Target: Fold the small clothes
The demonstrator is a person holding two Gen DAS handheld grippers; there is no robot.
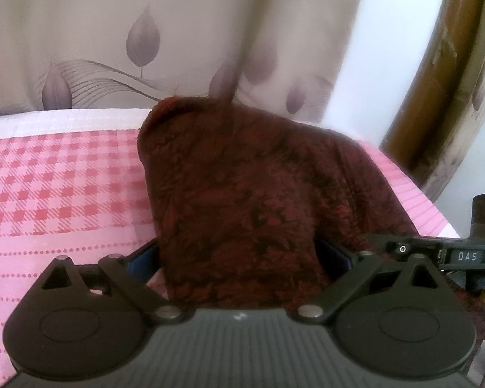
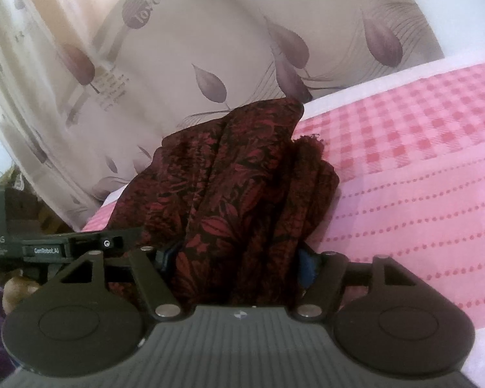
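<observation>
Maroon garment (image 1: pixel 242 194) bunched between left fingers (image 1: pixel 339 257), right fingers (image 2: pixel 305 265)

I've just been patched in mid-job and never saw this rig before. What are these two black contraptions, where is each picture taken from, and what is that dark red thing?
There is no robot arm: a person holds a pair of tongs in each hand, with a wide-angle camera looking forward along its fingers. One picture comes from the left tongs, the other from the right tongs; each view also catches the other tongs at its edge. The dark red patterned cloth is the small garment being folded. It is bunched between both pairs of fingers and lifted from the pink checked cover of the surface. A leaf-print curtain hangs behind.
</observation>
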